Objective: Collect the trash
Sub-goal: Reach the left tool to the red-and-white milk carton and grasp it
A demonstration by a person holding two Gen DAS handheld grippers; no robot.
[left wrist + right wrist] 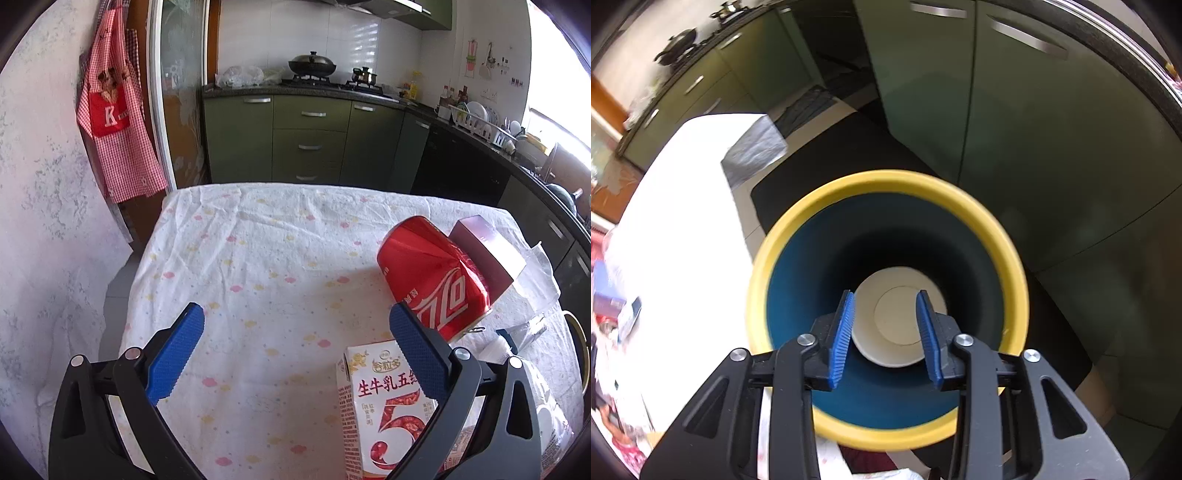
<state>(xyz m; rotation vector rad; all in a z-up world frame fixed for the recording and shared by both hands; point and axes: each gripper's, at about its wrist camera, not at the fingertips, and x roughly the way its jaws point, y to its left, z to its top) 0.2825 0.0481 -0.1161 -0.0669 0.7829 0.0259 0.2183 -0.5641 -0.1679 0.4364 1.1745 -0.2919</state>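
Drop step: right gripper (886, 332), jaws part-open and empty, hangs over the bin (1004, 236), paper cup (899, 325) lying inside, lower centre. Next: the crushed can (432, 273) at right; left gripper (295, 354) gapes empty.

Home kitchen: green cabinets (310, 136) lining walls, wok (312, 65) sitting on gas hob (332, 83), apron (114, 110) hanging, dish rack (480, 122) standing.

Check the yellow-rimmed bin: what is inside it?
One white paper cup lies in the bin, seen between the right gripper fingers, apparently untouched. The fingers cover the cup's edges and part of the bin floor.
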